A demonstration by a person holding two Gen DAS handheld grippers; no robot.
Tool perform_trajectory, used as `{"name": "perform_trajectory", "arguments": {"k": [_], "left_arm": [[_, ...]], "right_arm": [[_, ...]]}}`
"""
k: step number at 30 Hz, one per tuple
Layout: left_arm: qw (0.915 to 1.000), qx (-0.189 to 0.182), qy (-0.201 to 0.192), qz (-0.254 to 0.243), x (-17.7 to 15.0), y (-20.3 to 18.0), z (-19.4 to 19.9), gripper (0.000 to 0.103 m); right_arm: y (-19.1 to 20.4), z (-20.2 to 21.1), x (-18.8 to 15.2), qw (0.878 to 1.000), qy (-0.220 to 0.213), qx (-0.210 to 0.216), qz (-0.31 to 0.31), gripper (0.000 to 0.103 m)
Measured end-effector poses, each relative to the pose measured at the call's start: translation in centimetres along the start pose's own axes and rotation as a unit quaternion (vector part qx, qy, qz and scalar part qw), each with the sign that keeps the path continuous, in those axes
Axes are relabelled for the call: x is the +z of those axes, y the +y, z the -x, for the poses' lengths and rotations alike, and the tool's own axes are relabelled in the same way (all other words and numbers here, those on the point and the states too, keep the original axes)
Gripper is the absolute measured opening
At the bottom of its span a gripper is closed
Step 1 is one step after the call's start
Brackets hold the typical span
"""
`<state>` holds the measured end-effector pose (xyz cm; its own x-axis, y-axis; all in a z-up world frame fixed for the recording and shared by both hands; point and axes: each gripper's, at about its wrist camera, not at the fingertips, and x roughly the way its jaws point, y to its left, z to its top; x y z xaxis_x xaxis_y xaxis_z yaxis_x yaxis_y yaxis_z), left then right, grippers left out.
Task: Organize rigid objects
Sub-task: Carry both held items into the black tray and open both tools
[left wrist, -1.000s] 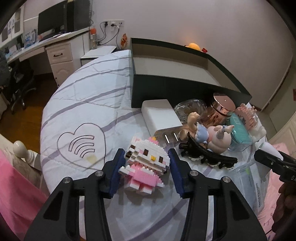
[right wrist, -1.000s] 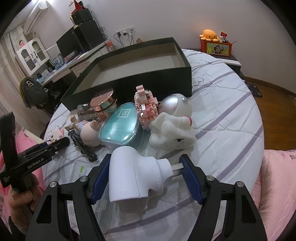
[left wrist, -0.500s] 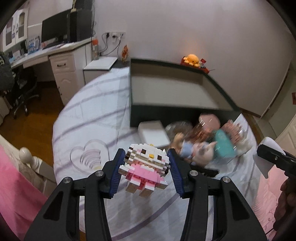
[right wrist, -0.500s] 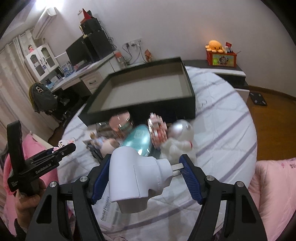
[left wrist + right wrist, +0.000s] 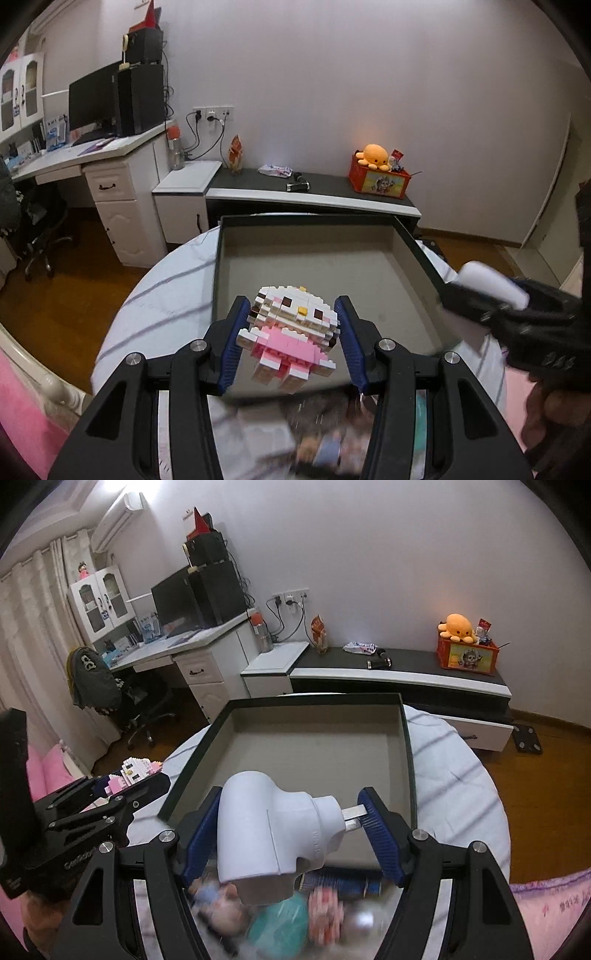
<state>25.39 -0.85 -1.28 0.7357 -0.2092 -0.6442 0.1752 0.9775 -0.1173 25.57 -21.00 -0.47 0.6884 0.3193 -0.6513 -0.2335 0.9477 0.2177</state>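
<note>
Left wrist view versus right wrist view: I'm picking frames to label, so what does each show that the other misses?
Only the left wrist view shows the block kitty figure's face and pink dress head-on, clamped in the left claw.

Only the right wrist view shows the white plug adapter clearly, with its metal prongs against one pad of the right claw, plus the air conditioner and curtains.

Both show the dark open box, nothing in the part visible, the orange plush octopus, and the desk with its monitor.
</note>
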Motion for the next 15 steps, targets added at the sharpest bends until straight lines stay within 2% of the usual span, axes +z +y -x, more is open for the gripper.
{"name": "perform_trajectory", "arguments": {"k": [6, 11, 15], "left_arm": [[0.9994, -0.002, 0.032, 0.013, 1.3, 0.4, -5.4, 0.048], [0.9975, 0.004, 0.069, 0.014, 0.6, 0.4, -9.2, 0.048], [0.9962, 0.015, 0.086, 0.011, 0.1, 0.2, -10.7, 0.049]], "right_arm": [[-2.1, -5.9, 1.4, 0.999, 0.047, -0.011, -0.018, 0.074], [-3.7, -9.5, 1.2, 0.995, 0.091, -0.019, -0.033, 0.074], [-4.3, -11.3, 0.7, 0.992, 0.119, -0.026, -0.034, 0.074]]}}
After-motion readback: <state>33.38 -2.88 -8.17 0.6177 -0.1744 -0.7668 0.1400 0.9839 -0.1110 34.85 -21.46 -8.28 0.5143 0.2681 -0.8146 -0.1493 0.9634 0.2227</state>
